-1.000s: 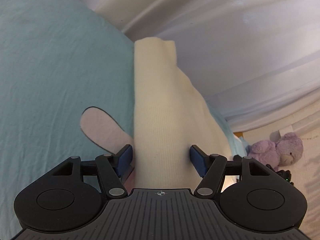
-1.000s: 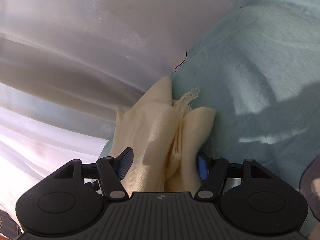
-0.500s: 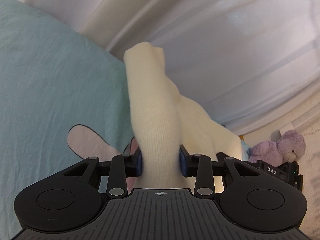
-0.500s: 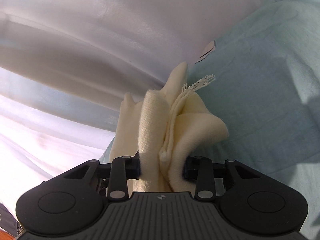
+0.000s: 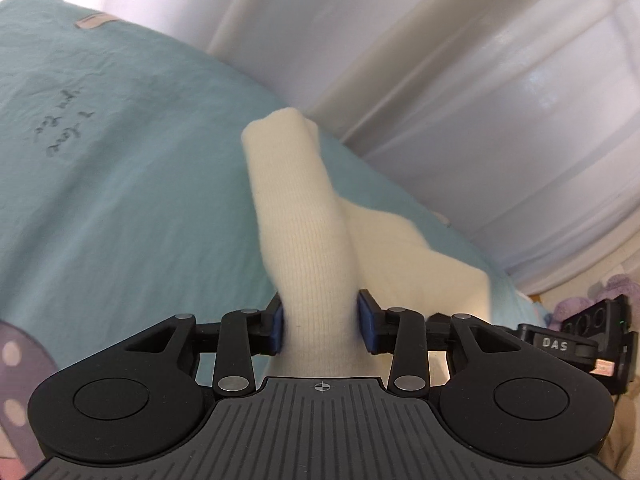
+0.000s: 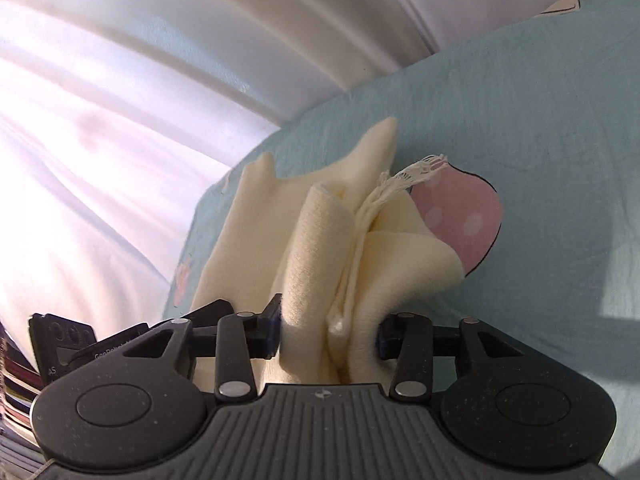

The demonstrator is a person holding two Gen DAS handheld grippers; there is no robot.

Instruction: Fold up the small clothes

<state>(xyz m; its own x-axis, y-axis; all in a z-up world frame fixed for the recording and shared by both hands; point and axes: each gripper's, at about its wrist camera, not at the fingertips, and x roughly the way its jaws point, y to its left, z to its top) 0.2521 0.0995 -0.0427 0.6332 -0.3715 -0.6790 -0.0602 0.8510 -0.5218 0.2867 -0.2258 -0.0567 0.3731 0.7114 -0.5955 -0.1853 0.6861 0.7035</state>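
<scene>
Pale turquoise bedsheet (image 5: 120, 184), the landmark, lies beneath everything, serving as my folding surface. Above it hangs the cream ribbed knit garment (image 5: 308, 248), lifted clear at two ends so I judge it can be doubled over. My left gripper (image 5: 320, 326) pinches one rolled end; my right gripper (image 6: 326, 330) clenches the bunched, lace-trimmed end. Both jaws are easing apart, pads pressing the knit.

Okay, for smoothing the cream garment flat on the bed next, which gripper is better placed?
Left, probably. The left gripper, jaws opening, holds one smooth tube of the cream garment; the right gripper, also opening, has bunched folds on the blue sheet.
</scene>
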